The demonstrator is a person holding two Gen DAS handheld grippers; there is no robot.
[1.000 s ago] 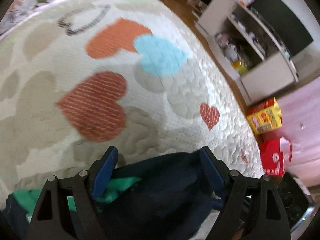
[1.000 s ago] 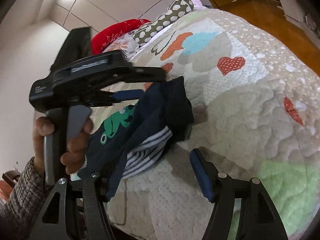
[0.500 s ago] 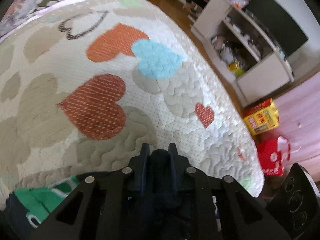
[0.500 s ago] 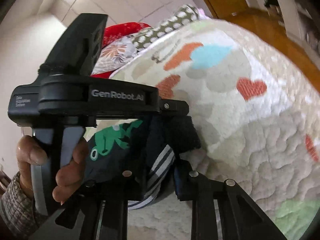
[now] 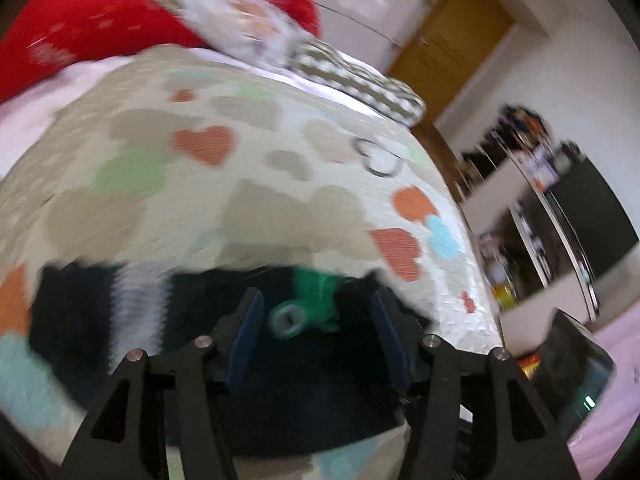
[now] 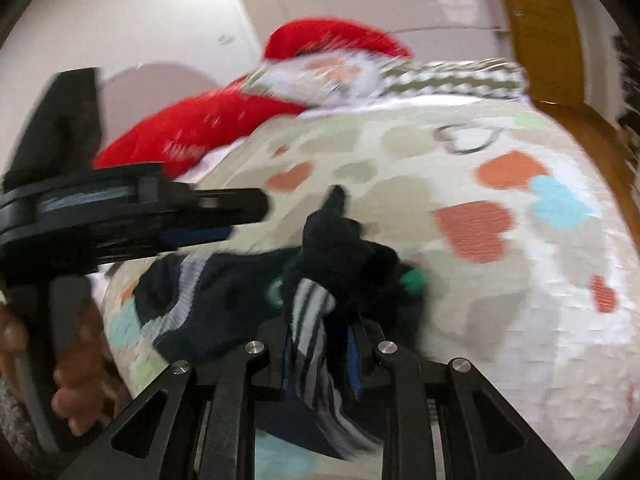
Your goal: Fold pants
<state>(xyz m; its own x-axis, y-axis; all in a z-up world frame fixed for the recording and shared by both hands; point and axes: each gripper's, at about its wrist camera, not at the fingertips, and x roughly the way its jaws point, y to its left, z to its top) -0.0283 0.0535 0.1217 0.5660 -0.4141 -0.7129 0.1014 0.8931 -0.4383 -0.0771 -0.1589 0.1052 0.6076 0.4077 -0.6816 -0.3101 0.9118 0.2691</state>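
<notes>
Dark navy pants (image 5: 320,376) with a green frog print (image 5: 312,308) and a grey striped band (image 5: 140,304) lie on the heart-patterned quilt (image 5: 240,152). My left gripper (image 5: 318,340) is open, its blue pads either side of the frog print with the cloth loose between them. In the right wrist view my right gripper (image 6: 322,354) is shut on a bunch of the pants (image 6: 340,248) with the striped band (image 6: 308,320) and holds it raised. The left gripper (image 6: 140,212) shows there at the left, held by a hand.
Red and patterned pillows (image 5: 100,28) lie at the head of the bed. A white shelf unit (image 5: 540,232) and a dark screen (image 5: 592,224) stand to the right, beyond the bed's edge. A wooden door (image 5: 444,32) is at the back.
My left gripper has opened and let go of the pants, and swung to face the pillows. My right gripper stays shut on the cloth and has lifted it.
</notes>
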